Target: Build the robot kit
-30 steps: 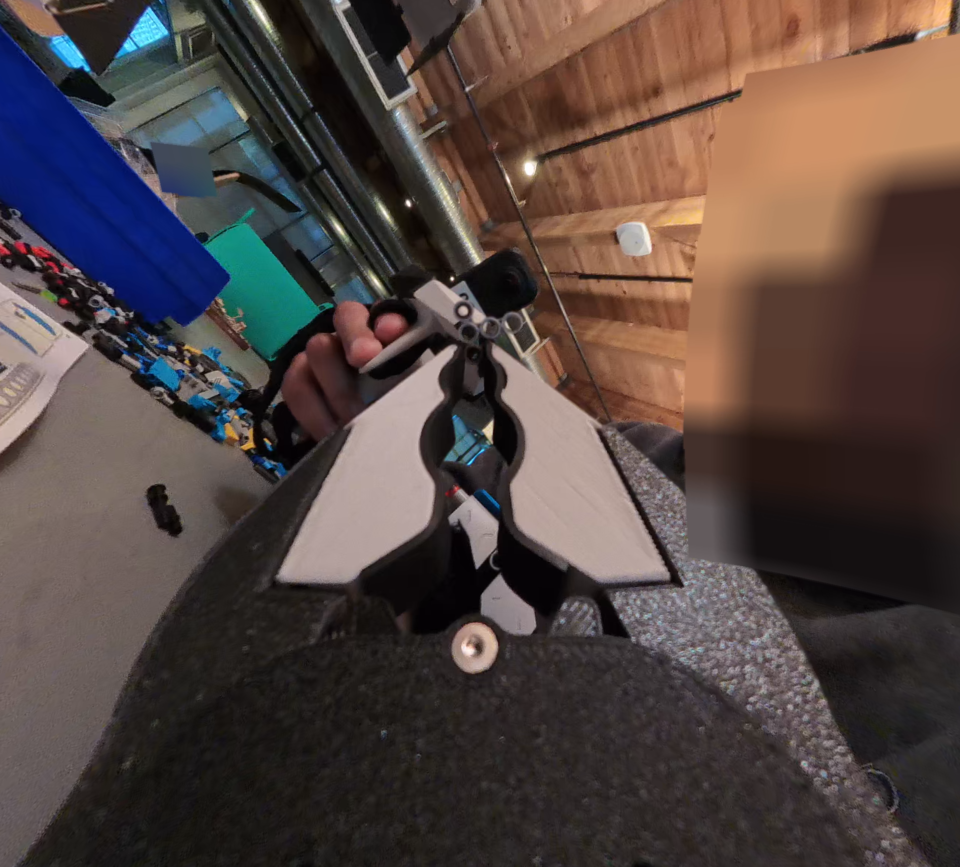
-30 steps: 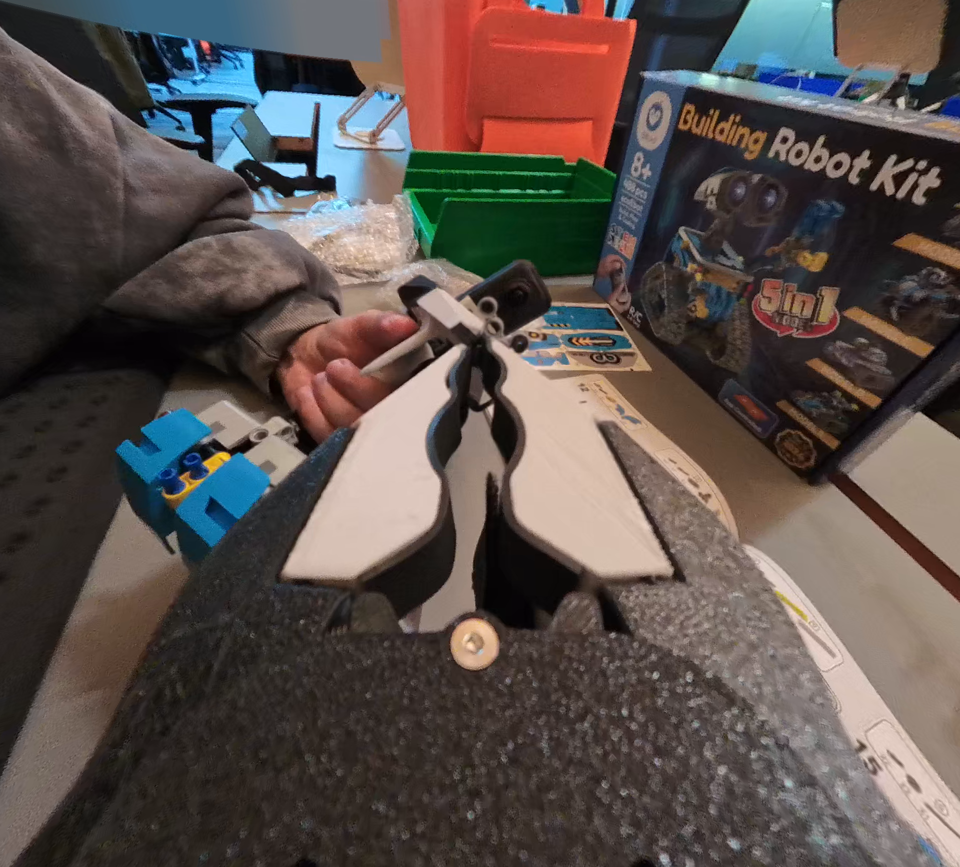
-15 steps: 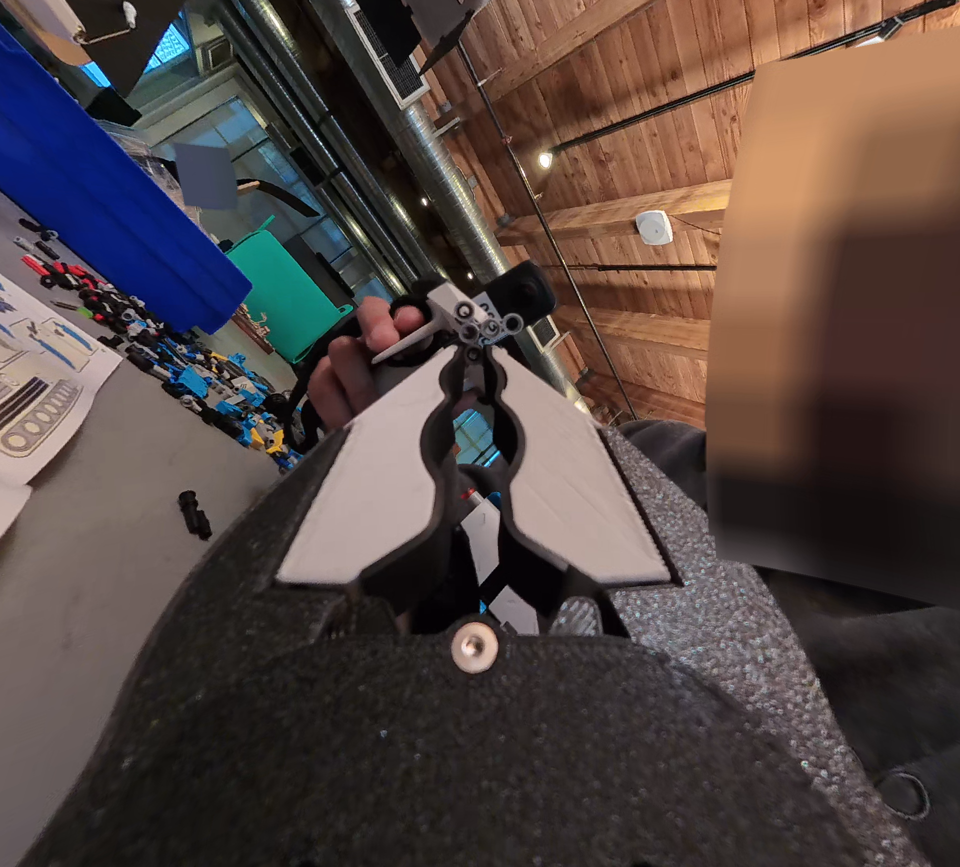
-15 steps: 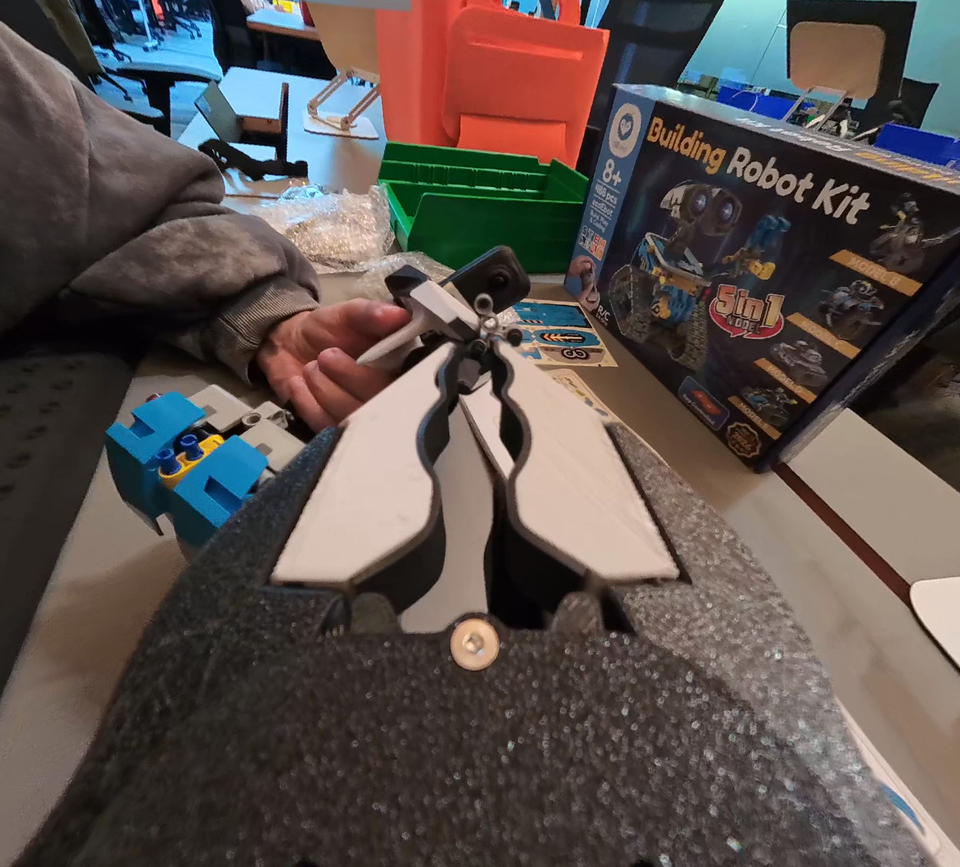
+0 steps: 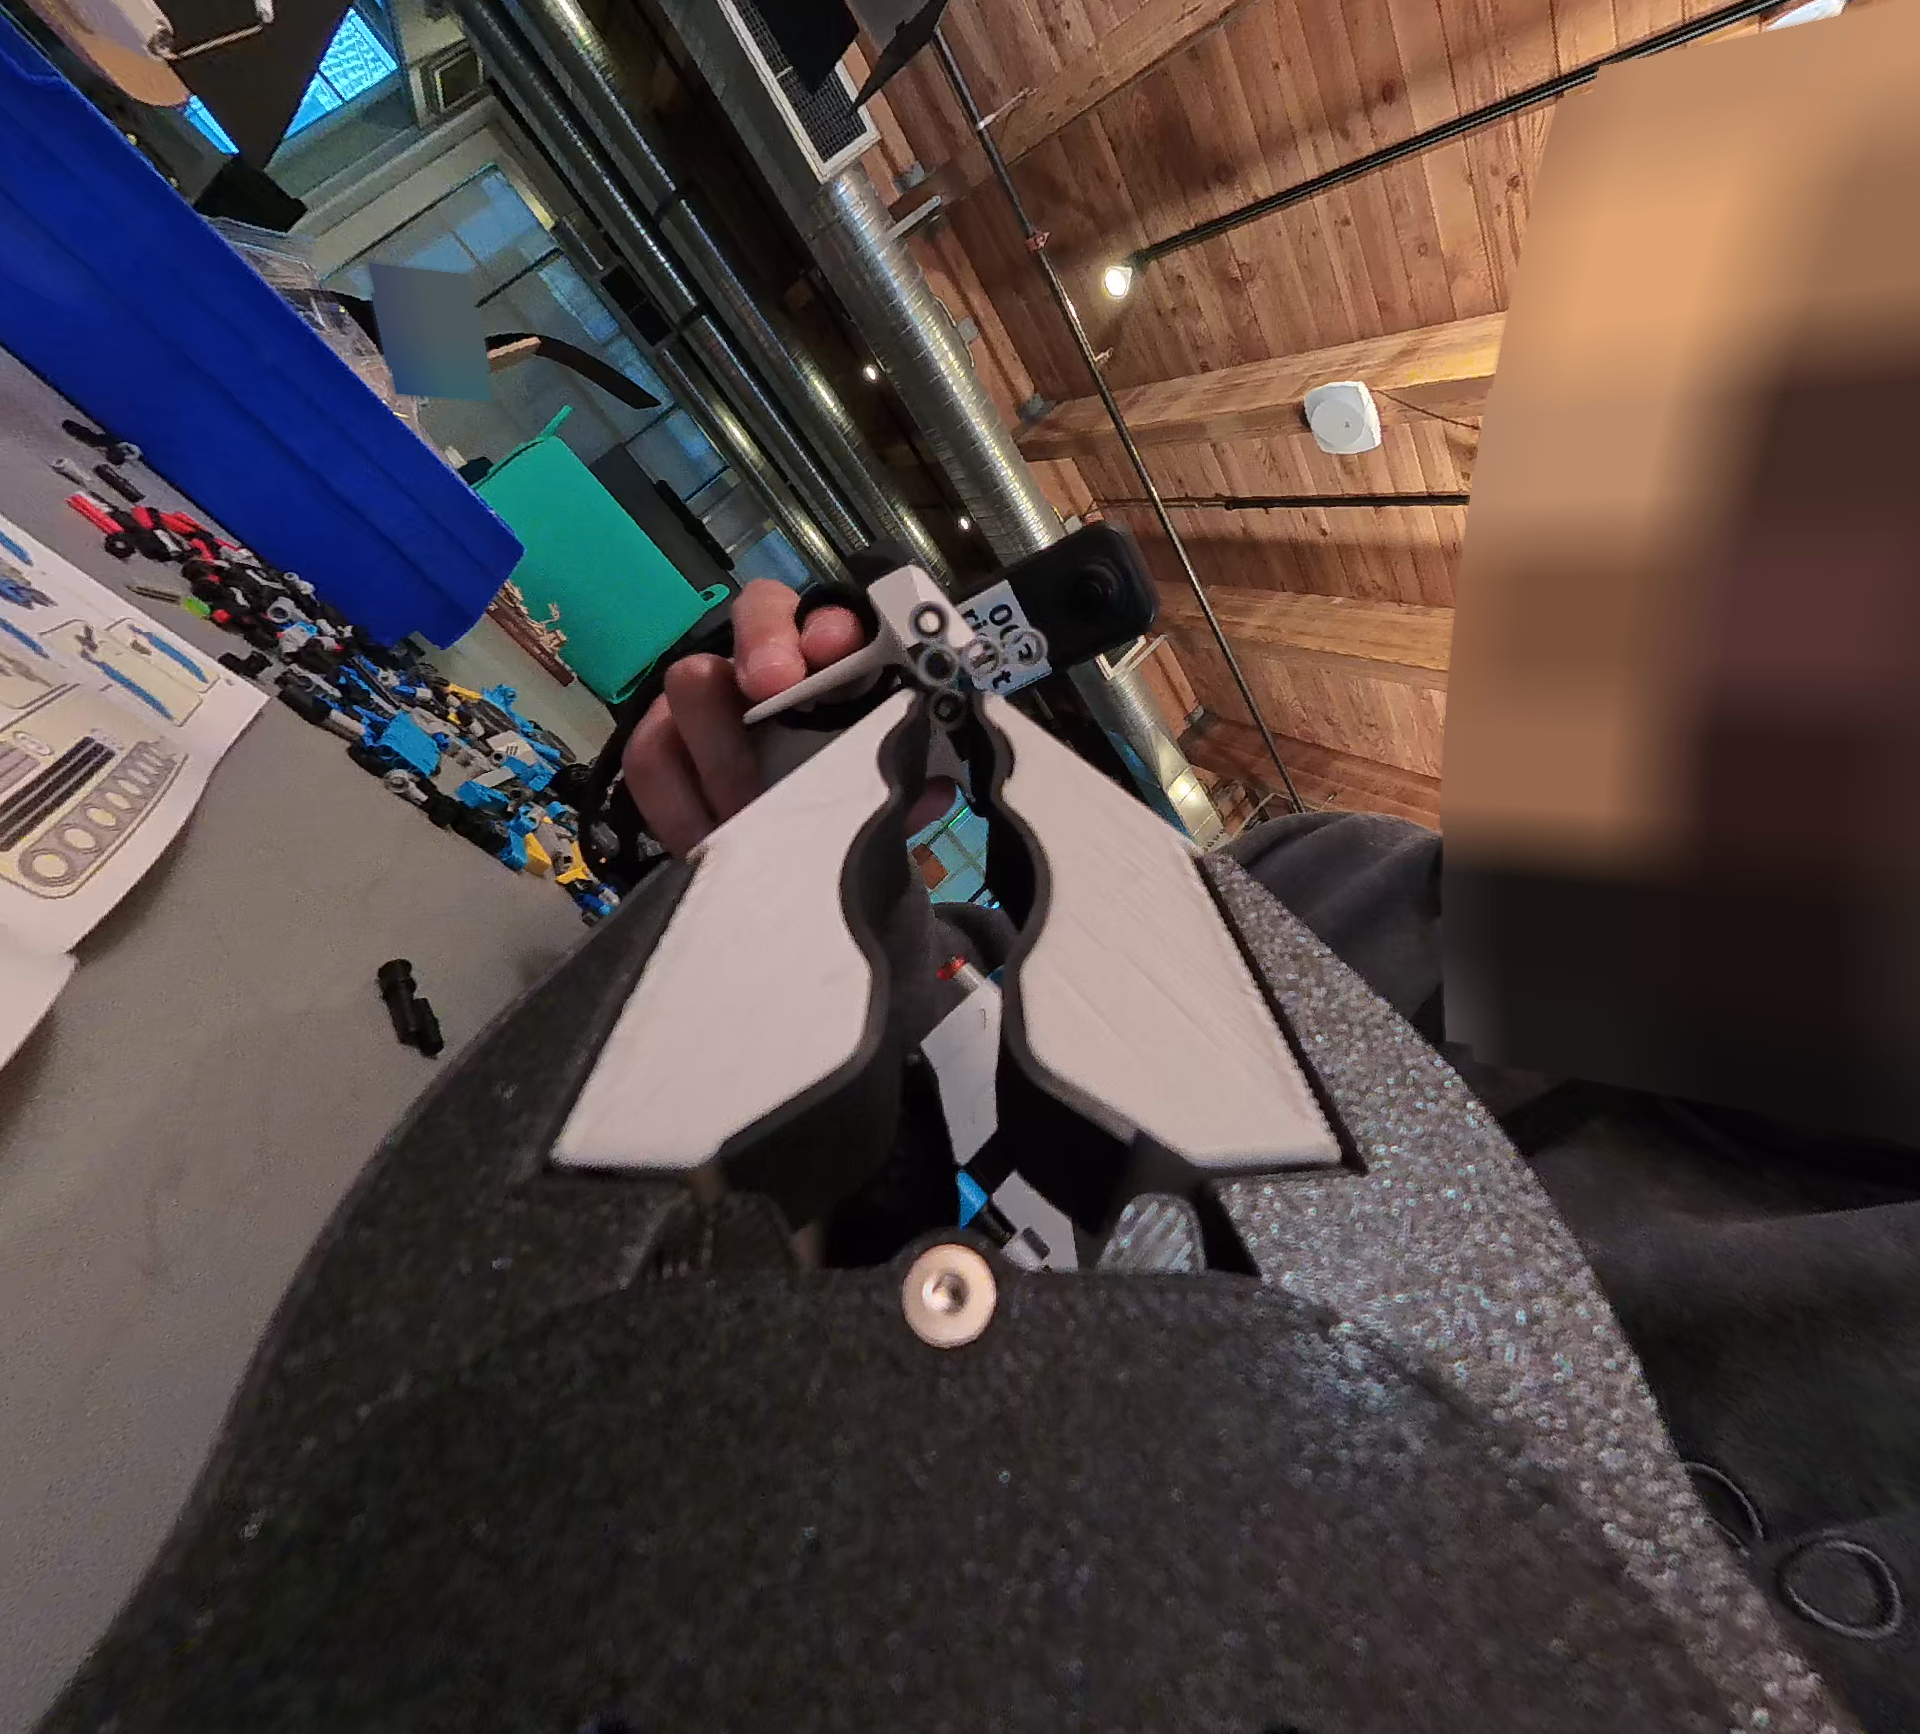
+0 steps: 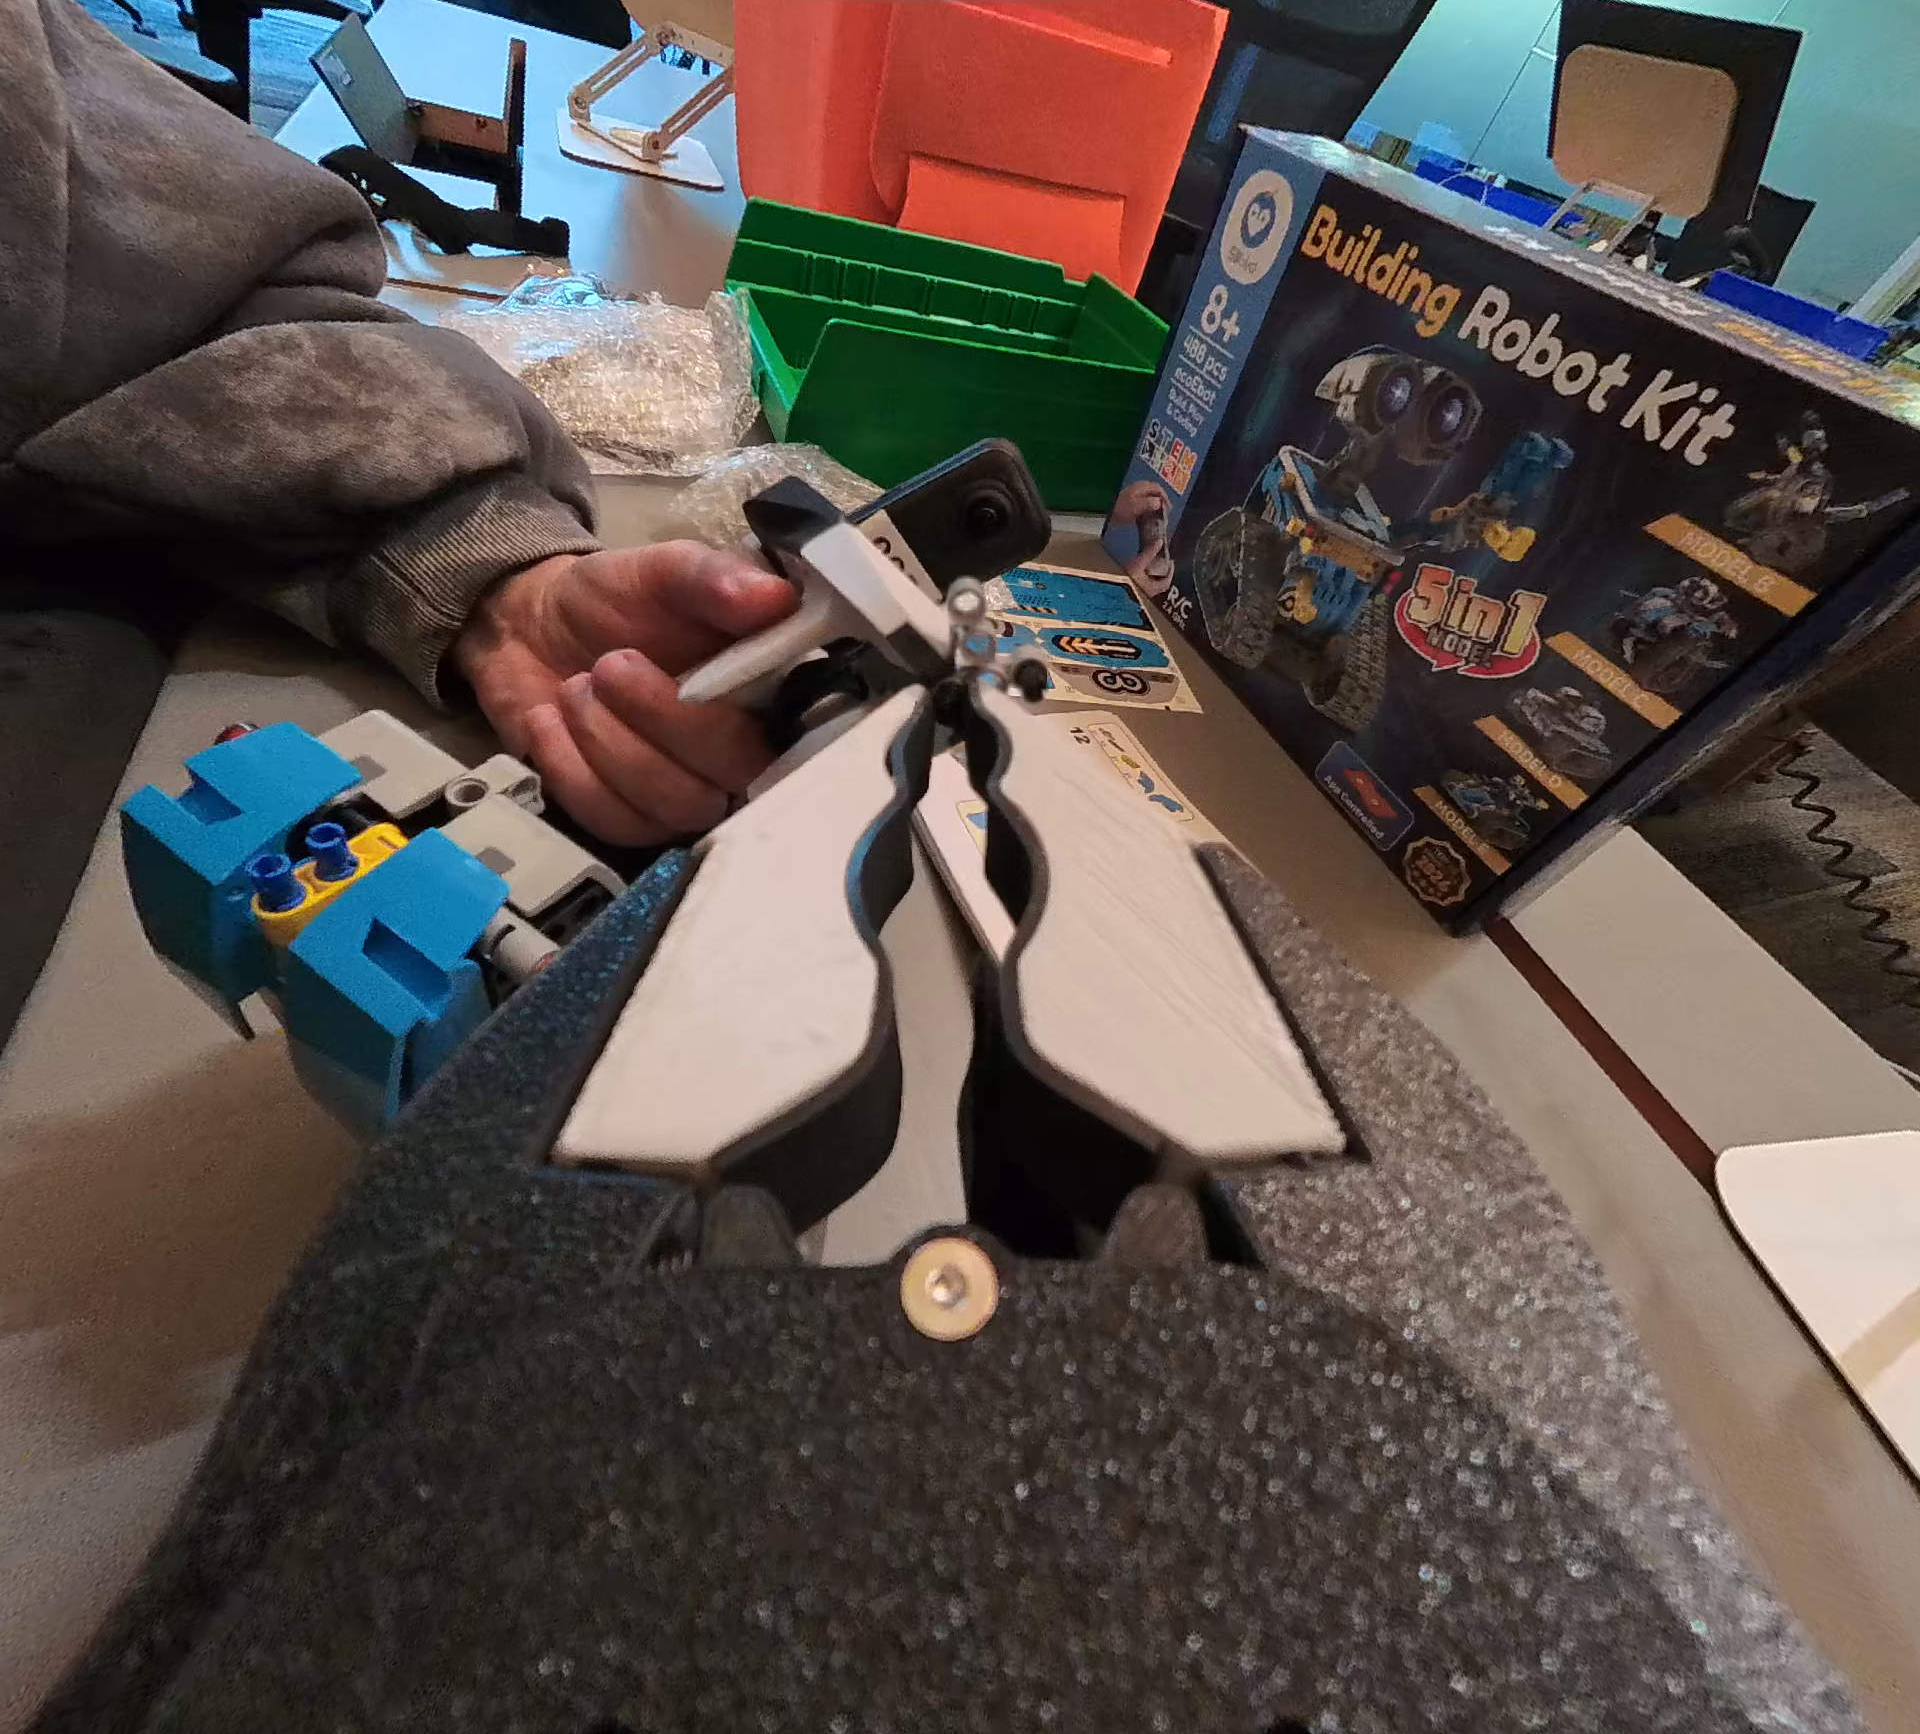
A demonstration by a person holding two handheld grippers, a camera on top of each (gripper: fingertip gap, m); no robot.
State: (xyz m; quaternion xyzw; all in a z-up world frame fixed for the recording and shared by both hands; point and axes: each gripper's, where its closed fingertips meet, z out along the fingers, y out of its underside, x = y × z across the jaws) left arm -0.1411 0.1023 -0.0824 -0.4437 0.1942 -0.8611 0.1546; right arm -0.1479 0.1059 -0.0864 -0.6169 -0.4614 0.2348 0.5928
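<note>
**Tongs.** The left tongs [image 5: 948, 713] were closed at the tips, clamped on a small grey connector piece [image 5: 938, 664] with round holes. The right tongs [image 6: 951, 713] met it head-on from 12 o'clock and were pinched on the same piece. The piece was held clear of the desk [image 5: 208, 1165], between the two sets of tips. Each gripper's handle was wrapped by a hand [image 6: 623, 687].

**Surroundings, right wrist view.**
- A blue-and-grey brick assembly [image 6: 343, 895] lay on the desk at 9 o'clock, just beside the hand.
- A sticker sheet [image 6: 1081, 645] lay just beyond the tips.
- A green bin [image 6: 935, 365] stood at 12 o'clock and a printed kit box [image 6: 1507, 541] at 2 o'clock.

**Surroundings, left wrist view.**
- A pile of loose parts [image 5: 416, 728] lay at 10 o'clock, under a blue bin [image 5: 208, 365].
- A printed sheet [image 5: 83, 749] lay at 9 o'clock.
- A lone black pin [image 5: 408, 1009] lay apart at 8 o'clock.

**Handling note.** Only the extreme tips gripped the piece, so the hold looked slight. A hold like this needs even pressure from both tongs. It also needs both tongs kept on one line, since any twist could probably flick so small a part free.
</note>
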